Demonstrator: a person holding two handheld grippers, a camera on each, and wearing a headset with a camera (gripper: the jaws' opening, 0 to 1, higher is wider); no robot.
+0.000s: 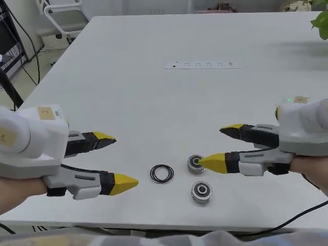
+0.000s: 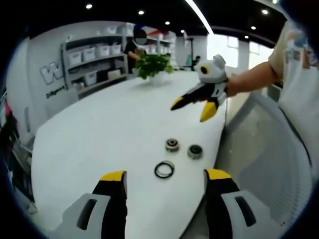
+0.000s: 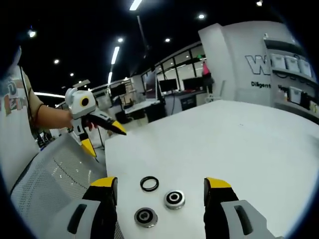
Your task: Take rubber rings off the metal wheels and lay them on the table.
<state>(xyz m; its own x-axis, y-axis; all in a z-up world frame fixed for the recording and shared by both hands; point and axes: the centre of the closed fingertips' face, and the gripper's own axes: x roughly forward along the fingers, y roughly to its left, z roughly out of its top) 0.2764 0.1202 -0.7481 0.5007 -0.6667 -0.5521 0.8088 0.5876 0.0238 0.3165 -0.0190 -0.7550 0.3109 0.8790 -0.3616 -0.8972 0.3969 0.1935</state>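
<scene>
Jaws on my left gripper [image 1: 124, 161] stand wide apart with nothing held, their yellow tips pointing right across the near part of the white table [image 1: 154, 102]. My right gripper [image 1: 210, 147] faces it from the other side, also spread open and empty, yellow tips pointing left. In the left gripper view it hangs clear above the tabletop, a person's bare forearm behind it.

Between the two grippers, near the table's front edge, lie the task's pieces. The black rubber ring [image 1: 162, 173] rests flat on the table, closest to my left gripper; from my head view it looks like two thin loops, one over the other, though I cannot be sure. Just to its right sit two metal wheels, both lying flat with dark centres. The farther wheel [image 1: 195, 162] is partly covered in the head view by my right gripper's lower tip, and I cannot tell from there whether they touch. The nearer wheel [image 1: 201, 191] lies apart from it, closer to the table edge.

Farther out, a white power strip [image 1: 202, 64] lies mid-table. A green plant [image 2: 153, 64] stands at the table's far end, with shelves [image 2: 94, 55] of bins along the wall behind it.
</scene>
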